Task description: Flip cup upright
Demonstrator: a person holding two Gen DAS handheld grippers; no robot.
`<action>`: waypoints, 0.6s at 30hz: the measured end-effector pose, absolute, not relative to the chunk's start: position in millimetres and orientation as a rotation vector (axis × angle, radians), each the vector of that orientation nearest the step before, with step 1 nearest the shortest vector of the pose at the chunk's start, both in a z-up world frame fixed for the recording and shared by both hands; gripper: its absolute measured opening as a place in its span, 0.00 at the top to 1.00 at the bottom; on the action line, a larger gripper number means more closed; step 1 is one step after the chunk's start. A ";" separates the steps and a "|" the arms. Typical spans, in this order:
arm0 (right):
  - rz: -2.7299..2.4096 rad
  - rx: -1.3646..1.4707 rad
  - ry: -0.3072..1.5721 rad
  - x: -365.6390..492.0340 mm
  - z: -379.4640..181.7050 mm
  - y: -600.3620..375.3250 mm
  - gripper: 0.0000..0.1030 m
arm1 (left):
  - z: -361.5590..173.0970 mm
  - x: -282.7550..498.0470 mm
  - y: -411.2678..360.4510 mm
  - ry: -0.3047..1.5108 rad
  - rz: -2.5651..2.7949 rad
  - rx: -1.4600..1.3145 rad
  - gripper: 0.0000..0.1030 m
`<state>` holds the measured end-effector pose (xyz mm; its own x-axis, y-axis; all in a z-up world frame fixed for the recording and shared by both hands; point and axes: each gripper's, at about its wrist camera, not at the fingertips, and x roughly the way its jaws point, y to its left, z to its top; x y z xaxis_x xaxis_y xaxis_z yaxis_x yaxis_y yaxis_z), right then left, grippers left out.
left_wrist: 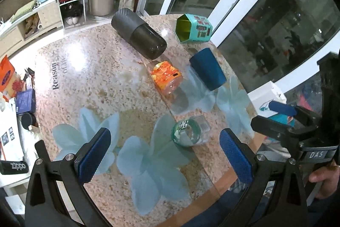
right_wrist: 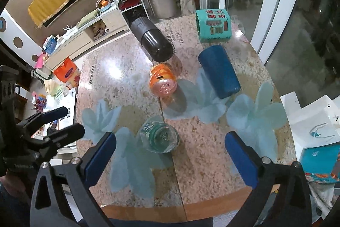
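Observation:
A dark blue cup stands upside down on the speckled stone table, right of centre; it also shows in the right wrist view. My left gripper is open and empty above the near part of the table, well short of the cup. My right gripper is open and empty, also near the front edge; it shows from the side in the left wrist view. The left gripper shows at the left edge of the right wrist view.
A dark grey cylinder, an orange container and a clear green-labelled one are near the cup. A teal hexagonal tin lies at the back. White boxes sit right of the table. Windows are behind.

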<state>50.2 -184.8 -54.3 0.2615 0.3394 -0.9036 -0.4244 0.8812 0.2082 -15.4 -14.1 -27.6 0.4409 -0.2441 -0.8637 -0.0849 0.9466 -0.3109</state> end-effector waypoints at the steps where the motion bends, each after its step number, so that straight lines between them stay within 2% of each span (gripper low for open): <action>1: 0.518 -0.085 1.203 51.4 -56.1 -183.3 0.00 | -28.2 -15.7 -14.9 1.117 -0.104 -0.328 0.00; 18: 0.538 -0.103 1.199 49.5 -55.0 -172.7 0.00 | -29.8 -12.5 -14.0 1.116 -0.092 -0.347 0.00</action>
